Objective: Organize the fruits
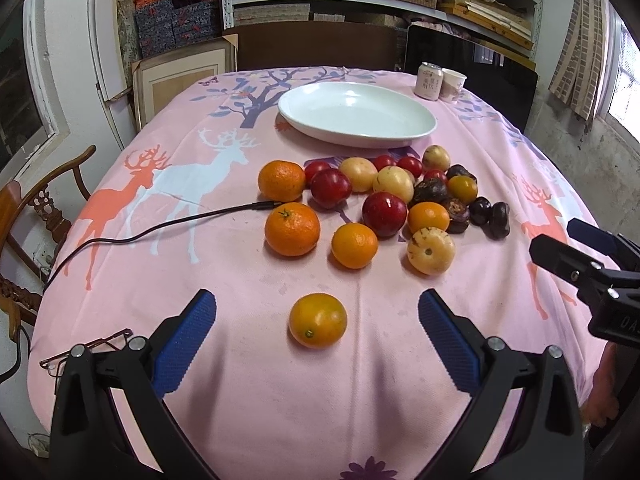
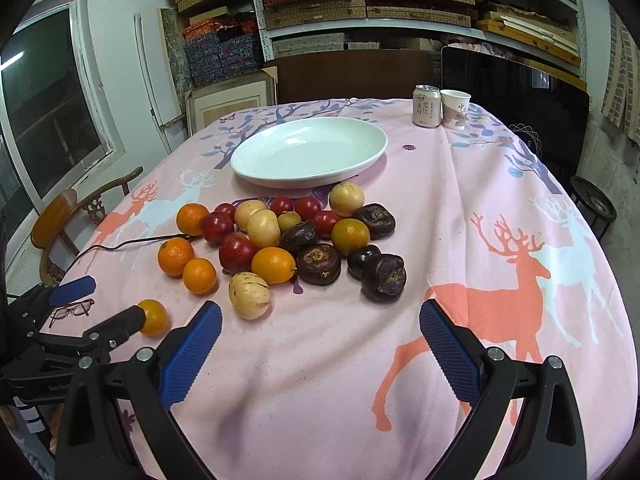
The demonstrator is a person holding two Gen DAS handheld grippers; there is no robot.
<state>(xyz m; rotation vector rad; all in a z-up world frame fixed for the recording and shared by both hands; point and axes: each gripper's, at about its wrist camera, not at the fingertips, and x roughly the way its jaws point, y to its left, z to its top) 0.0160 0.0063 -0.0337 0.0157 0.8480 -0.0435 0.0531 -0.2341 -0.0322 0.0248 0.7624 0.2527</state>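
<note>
The left gripper is spread wide around a lone orange, not touching it. The right gripper is spread wide too, holding nothing. The fruit pile sits at 12 o'clock, just before the white plate.

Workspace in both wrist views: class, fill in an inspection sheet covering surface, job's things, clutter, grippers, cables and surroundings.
Surface: table under a pink deer-print cloth, wrinkled near the front.
Job's things: white plate with nothing in it; fruit pile in front of it; one lone orange nearer the front.
Clutter: can and paper cup at the far corner; glasses at the near left edge.
Grippers: left gripper open around the lone orange, not touching; right gripper open over bare cloth.
Cables: black cable ends beside the oranges.
Surroundings: shelves of boxes, wooden chair.
</note>
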